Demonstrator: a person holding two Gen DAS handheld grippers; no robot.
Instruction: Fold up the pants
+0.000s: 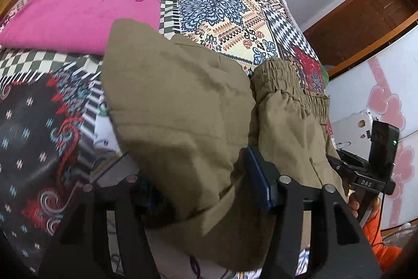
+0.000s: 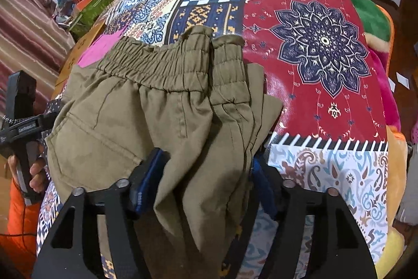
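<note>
Two grippers, one pair of olive pants (image 2: pixel 146 122) bunched up over the patchwork bedspread (image 2: pixel 313 56).
Pants hang between them, elastic waistband (image 2: pixel 156 69) on top; left gripper (image 1: pixel 203 190) and right gripper (image 2: pixel 206 184) each pinch a fold. Folded pink pants (image 1: pixel 78 15) lie just behind.

Olive pants (image 1: pixel 177 101) conceal the left gripper (image 1: pixel 206 184) fingertips and part of the pink garment (image 1: pixel 78 15), run off the lower frame edge, and in the right wrist view cover the right gripper (image 2: pixel 206 179) pads
</note>
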